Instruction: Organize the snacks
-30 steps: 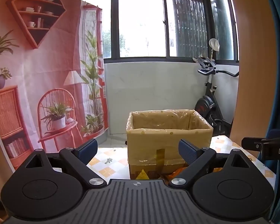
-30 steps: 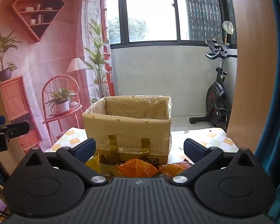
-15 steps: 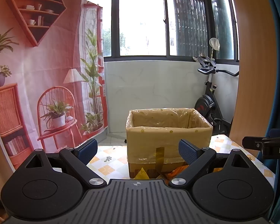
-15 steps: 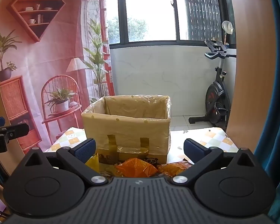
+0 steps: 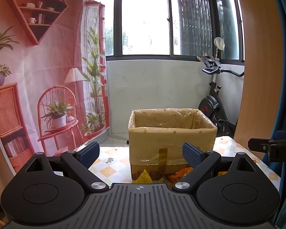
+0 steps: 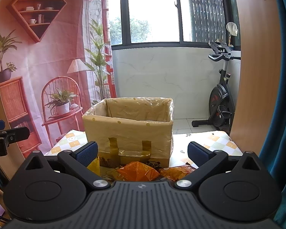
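A cardboard box (image 5: 171, 139) (image 6: 129, 131) lined with clear plastic stands open-topped on a table with a checked cloth (image 5: 112, 164) (image 6: 215, 143). Orange snack packets (image 6: 138, 172) and a yellow packet (image 6: 94, 167) lie in front of it; in the left wrist view a yellow packet (image 5: 144, 175) and an orange packet (image 5: 182, 173) peek above the gripper body. My left gripper (image 5: 141, 152) is open and holds nothing, short of the box. My right gripper (image 6: 142, 152) is open and holds nothing, above the packets. Each gripper shows at the edge of the other's view.
A printed pink backdrop (image 5: 38, 76) hangs at the left. An exercise bike (image 6: 221, 99) stands at the back right below the windows. A wooden panel (image 5: 257, 66) and a teal curtain (image 6: 284, 95) close the right side.
Both views have shifted very slightly; the box sits a touch higher in frame. Both grippers have stayed open and nothing was picked up.
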`<state>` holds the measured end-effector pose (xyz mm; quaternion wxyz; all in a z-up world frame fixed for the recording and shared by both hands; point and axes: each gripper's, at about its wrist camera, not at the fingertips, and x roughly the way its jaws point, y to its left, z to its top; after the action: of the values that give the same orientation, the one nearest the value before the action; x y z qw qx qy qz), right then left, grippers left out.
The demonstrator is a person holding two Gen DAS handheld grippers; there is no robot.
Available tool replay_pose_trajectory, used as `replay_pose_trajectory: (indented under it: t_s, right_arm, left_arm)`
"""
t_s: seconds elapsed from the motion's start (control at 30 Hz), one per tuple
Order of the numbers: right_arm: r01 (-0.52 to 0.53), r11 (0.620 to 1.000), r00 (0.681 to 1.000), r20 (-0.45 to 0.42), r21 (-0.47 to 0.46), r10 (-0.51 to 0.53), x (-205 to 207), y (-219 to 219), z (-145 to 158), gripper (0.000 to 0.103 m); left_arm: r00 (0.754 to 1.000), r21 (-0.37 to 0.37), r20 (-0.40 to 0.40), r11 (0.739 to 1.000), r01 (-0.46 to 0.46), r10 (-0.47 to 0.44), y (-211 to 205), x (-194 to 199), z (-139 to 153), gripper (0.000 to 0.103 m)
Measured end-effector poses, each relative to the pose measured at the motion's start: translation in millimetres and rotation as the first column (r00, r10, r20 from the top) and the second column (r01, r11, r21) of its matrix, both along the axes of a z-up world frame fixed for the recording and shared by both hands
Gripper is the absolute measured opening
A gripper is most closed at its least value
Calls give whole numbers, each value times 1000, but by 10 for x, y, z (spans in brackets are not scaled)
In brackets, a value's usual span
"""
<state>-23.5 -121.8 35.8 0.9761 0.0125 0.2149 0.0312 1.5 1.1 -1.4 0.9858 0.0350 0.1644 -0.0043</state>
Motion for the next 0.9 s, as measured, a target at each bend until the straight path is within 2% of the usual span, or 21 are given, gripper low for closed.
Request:
replay_pose_trajectory:
  t_s: [0.9]
  right_arm:
    - [2,1000,1000,-3,-4,-2,-7,-10,-30,102]
  left_arm:
    - [1000,-2,-8,1000,6,-6,-4,6,-17,95]
